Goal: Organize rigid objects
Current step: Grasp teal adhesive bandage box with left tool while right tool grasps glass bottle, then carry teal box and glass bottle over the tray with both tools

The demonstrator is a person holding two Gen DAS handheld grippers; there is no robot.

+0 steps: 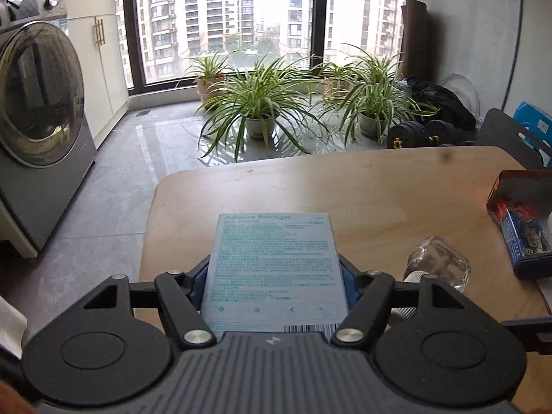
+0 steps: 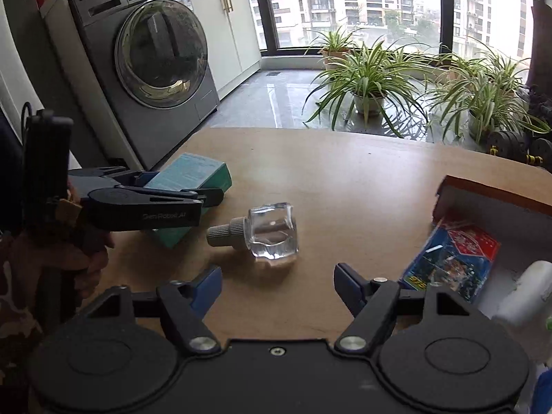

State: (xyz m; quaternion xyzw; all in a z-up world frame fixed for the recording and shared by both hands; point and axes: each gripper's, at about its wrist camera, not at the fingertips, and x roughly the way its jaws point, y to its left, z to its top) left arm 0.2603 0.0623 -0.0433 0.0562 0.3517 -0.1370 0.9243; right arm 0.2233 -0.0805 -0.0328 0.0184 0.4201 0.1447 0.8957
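My left gripper point(image 1: 274, 270) is shut on a pale blue box of adhesive bandages point(image 1: 274, 262), with a blue pad pressed on each long side. From the right wrist view the same box point(image 2: 193, 176) shows a green side and sits low over the table's left part. A small clear glass bottle point(image 2: 272, 234) with a ribbed grey cap lies on its side in the middle of the wooden table point(image 2: 345, 172). Just short of that bottle, my right gripper point(image 2: 277, 272) is open with nothing between its fingers.
An open carton with a red-brown rim point(image 2: 483, 200) stands at the right, holding a blue printed pack point(image 2: 452, 258) and a white bottle point(image 2: 528, 289). A washing machine point(image 2: 155, 58) and potted plants point(image 2: 369, 79) stand on the floor beyond the table.
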